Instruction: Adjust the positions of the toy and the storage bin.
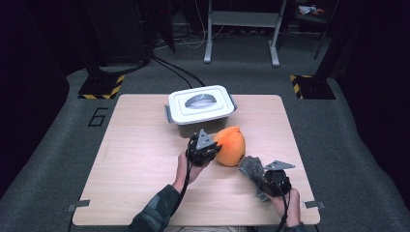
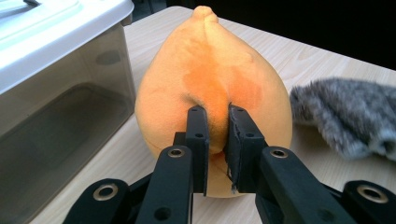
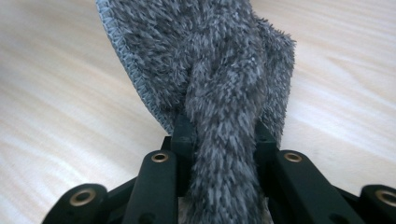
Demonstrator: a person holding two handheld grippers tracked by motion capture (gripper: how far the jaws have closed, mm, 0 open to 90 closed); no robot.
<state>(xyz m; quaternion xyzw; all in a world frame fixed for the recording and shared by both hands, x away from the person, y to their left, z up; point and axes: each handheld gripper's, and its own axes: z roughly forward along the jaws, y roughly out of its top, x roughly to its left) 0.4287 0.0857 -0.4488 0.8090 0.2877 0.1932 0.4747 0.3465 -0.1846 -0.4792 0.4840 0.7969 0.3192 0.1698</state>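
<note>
While the right gripper [image 1: 263,179] clamps the grey fluffy cloth [image 1: 251,166] just right of the orange plush fruit [image 1: 230,146], the left gripper [image 1: 209,146] pinches that fruit's skin; beyond it, the lidded bin [image 1: 200,110] on the wooden table [image 1: 135,159], grey carpet [image 1: 63,140] around.

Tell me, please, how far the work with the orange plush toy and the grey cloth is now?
Both are gripped: left hand-held gripper pinches the orange plush toy; right hand-held gripper clamps the grey cloth. Both lie beside the box, whose lid is on. Opening or packing, probably, remains.
</note>
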